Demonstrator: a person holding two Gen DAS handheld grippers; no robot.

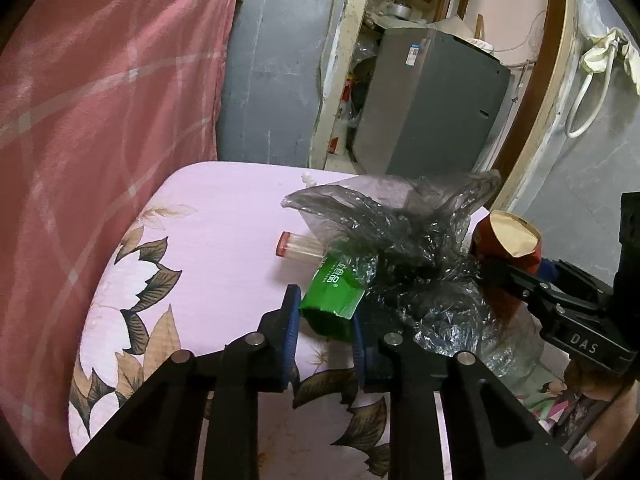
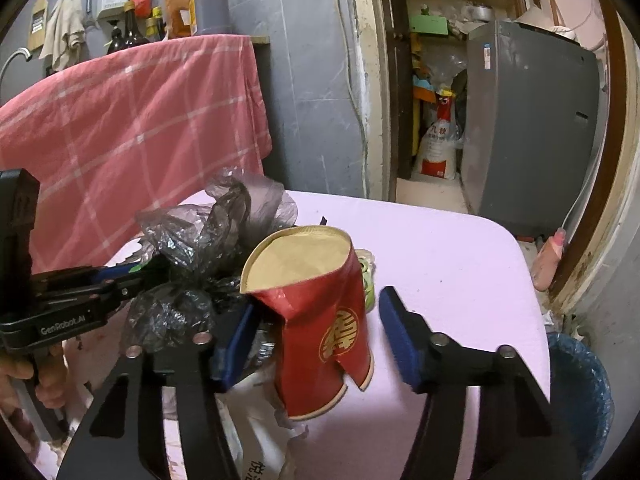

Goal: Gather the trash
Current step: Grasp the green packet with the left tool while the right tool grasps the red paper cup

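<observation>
In the left wrist view, a green wrapper (image 1: pixel 332 296) lies on the pink flowered tablecloth (image 1: pixel 208 216), and my left gripper (image 1: pixel 326 330) is shut on it, a blue pad against each side. A crumpled grey plastic bag (image 1: pixel 400 240) lies just behind it. In the right wrist view, a crushed red paper cup (image 2: pixel 320 320) stands tilted between the pads of my right gripper (image 2: pixel 318 340). The right pad stands clear of the cup, so that gripper is open. The same cup (image 1: pixel 508 240) shows beside the right gripper (image 1: pixel 504 276) in the left wrist view.
A small clear vial with a red cap (image 1: pixel 298 245) lies by the bag. White paper (image 2: pixel 256 440) lies under the cup. A blue-lined bin (image 2: pixel 580 392) stands on the floor beyond the table's right edge. A red checked cloth (image 2: pixel 132 128) hangs behind, and a grey fridge (image 2: pixel 532 120) stands in the doorway.
</observation>
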